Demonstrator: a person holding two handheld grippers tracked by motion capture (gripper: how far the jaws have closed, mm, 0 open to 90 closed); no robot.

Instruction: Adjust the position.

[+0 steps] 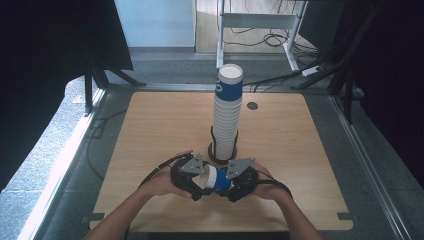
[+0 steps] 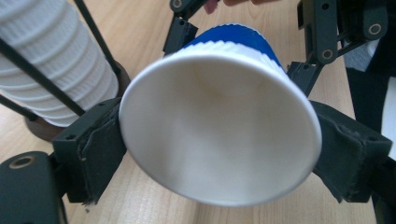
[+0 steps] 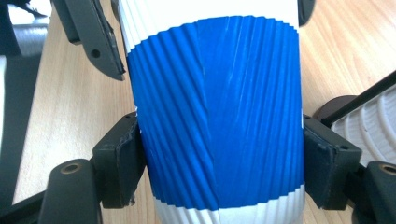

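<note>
A white paper cup with a ribbed blue band (image 1: pixel 214 180) lies on its side, held low over the table's near edge between both grippers. My left gripper (image 1: pixel 201 184) has its pads against the cup's open rim (image 2: pixel 219 140), one on each side. My right gripper (image 1: pixel 227 185) is shut around the blue band (image 3: pixel 215 116) near the cup's base, its pads (image 3: pixel 119 163) pressing on both sides. In the left gripper view the mouth of the cup faces the camera, with the right gripper's fingers (image 2: pixel 322 37) behind it.
A tall stack of white ribbed cups (image 1: pixel 227 115), topped by a blue-banded one, stands in a dark wire holder (image 1: pixel 220 156) just beyond the grippers, at mid-table. The wooden table (image 1: pixel 150 125) has a small round hole (image 1: pixel 252 106) at the back.
</note>
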